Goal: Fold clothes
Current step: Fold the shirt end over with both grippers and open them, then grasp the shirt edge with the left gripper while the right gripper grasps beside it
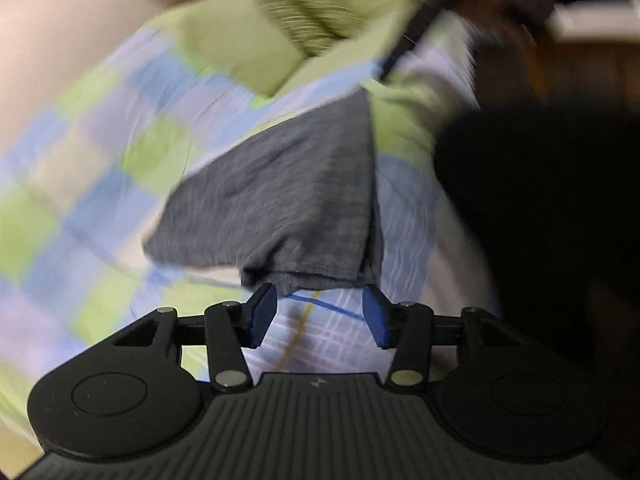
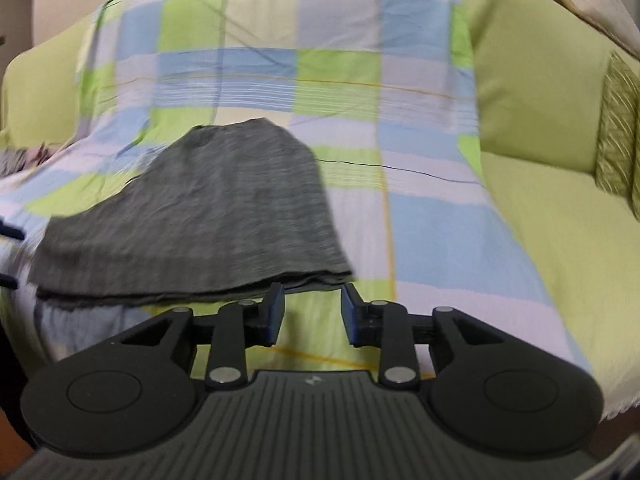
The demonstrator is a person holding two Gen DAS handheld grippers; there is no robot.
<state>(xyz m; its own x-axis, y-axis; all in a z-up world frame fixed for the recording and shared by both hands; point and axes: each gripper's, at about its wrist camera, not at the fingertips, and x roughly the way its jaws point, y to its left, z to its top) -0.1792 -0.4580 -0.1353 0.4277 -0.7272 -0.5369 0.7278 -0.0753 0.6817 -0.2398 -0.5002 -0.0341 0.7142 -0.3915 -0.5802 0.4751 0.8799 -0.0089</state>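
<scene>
A folded grey garment (image 2: 208,216) lies on a checked blue, green and white cloth (image 2: 340,80) that covers a green sofa. In the right wrist view my right gripper (image 2: 312,316) stands open just in front of the garment's near right corner, with only the cloth between its blue pads. In the blurred left wrist view the same grey garment (image 1: 280,200) lies just beyond my left gripper (image 1: 320,316), which is open and holds nothing; the garment's near edge sits right at the fingertips.
The green sofa seat (image 2: 560,240) and backrest (image 2: 532,92) extend to the right, with a striped green cushion (image 2: 618,128) at the far right. Some patterned fabric (image 2: 24,160) lies at the left edge. A dark shape (image 1: 540,220) fills the right of the left wrist view.
</scene>
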